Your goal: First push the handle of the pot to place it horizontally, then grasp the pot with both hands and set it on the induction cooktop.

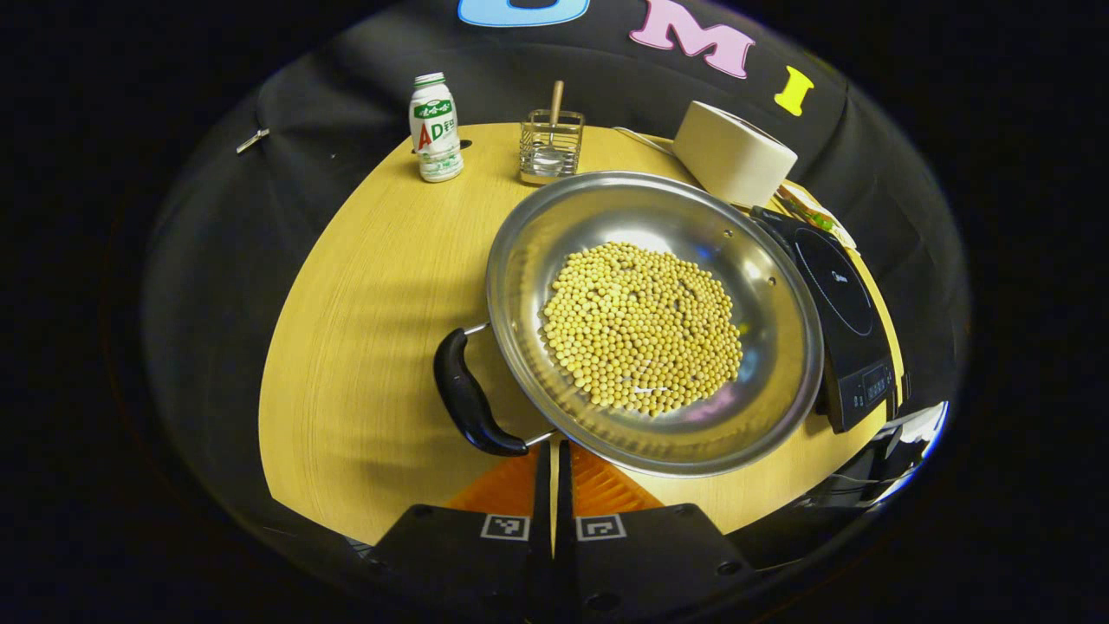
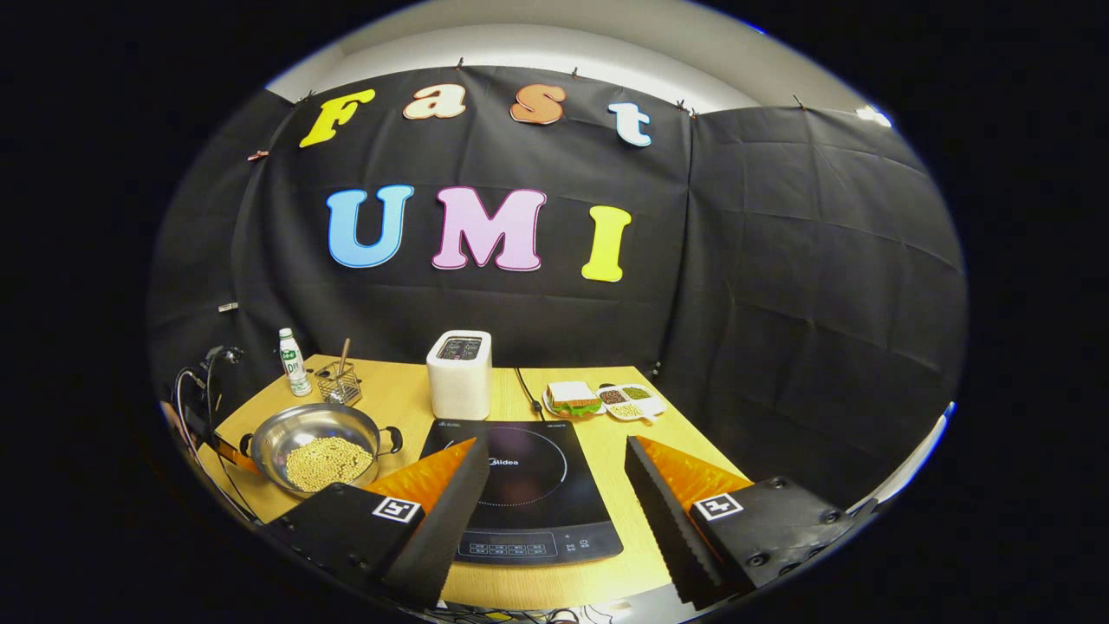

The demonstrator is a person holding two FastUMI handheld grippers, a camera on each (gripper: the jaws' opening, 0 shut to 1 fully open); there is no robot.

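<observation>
While the left gripper (image 1: 552,451) has its jaws pressed together with nothing between them, its tips sit just under the near end of the handle (image 1: 468,394), touching or almost touching it; I cannot tell which. The pot (image 1: 654,321), full of beans (image 1: 643,338), lies just ahead and to the right of those jaws, on the table (image 1: 372,286). Beyond the pot's right rim sits the cooktop (image 1: 836,295).

The right gripper (image 2: 554,468) hangs spread wide and empty, the cooktop (image 2: 528,485) between its jaws, the pot (image 2: 316,446) off to their left.

A good push likely meets the handle end squarely and stays slow, so the beans do not spill.
</observation>
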